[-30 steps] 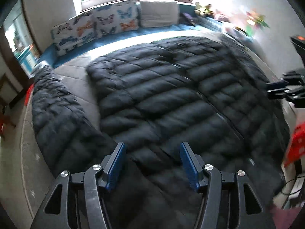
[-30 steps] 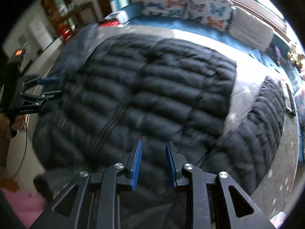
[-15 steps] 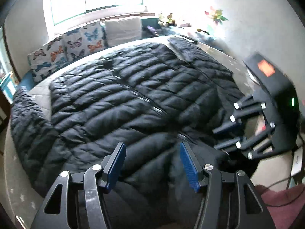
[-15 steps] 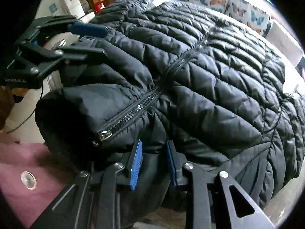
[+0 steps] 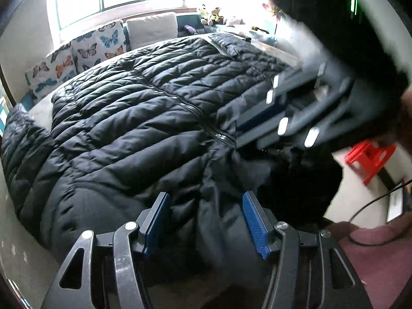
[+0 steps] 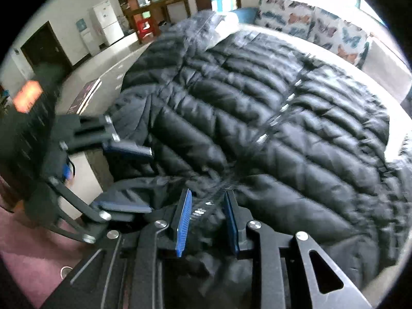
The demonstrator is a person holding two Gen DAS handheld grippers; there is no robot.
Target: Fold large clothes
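Observation:
A large black quilted down jacket lies spread flat on a bed, zipper running up its middle. My left gripper is open, low over the jacket's near edge left of the zipper, with rumpled fabric below its pads. My right gripper stands with a narrow gap between its blue pads, right over the zipper's near end on the jacket; the pads do not visibly press on it. Each gripper shows blurred in the other's view: the right gripper and the left gripper, close together.
Butterfly cushions and a white cushion line the far side under a window. A red stool and a cable are on the floor at right. A person's maroon clothing is near. A fridge and cabinet stand far off.
Both grippers have dropped and swung in to the jacket's near edge by the zipper, coming close together. Their jaw openings look unchanged. The jacket has not moved.

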